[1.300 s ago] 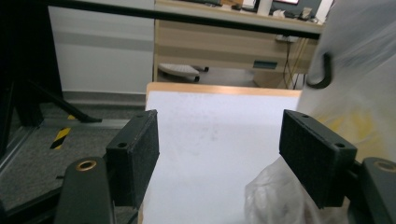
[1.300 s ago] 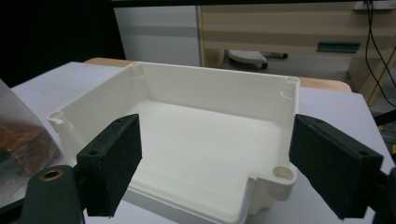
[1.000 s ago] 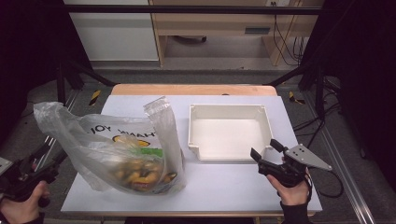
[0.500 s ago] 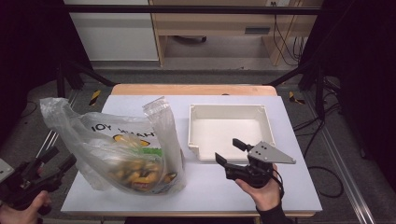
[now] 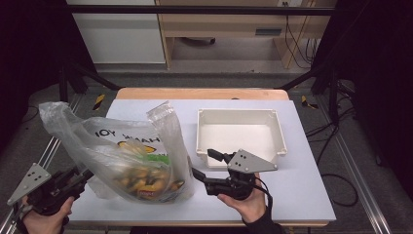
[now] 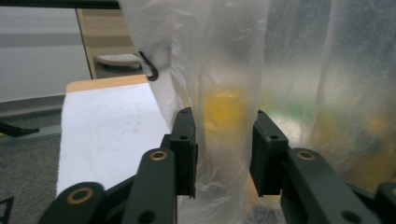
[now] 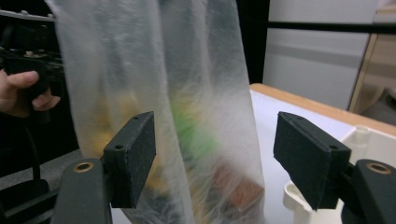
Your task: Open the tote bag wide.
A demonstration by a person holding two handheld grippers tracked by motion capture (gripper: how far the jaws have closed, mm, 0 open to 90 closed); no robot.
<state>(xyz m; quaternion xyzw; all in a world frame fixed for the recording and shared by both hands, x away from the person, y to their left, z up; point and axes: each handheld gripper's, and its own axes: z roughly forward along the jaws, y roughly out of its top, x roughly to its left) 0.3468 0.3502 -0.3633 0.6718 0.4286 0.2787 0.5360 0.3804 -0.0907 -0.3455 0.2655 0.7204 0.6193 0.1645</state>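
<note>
Bag (image 5: 126,161) stands between both grippers: left gripper (image 6: 223,149) jaws have just been closing on a fold to steady it; right gripper (image 7: 224,158) wide, approaching the other side.

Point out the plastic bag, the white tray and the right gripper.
plastic bag (image 5: 122,161): high view, on its printed front side.
white tray (image 5: 238,115): high view, on its far rim.
right gripper (image 5: 203,165): high view, midway between its two black fingertips, beside the bag.
</note>
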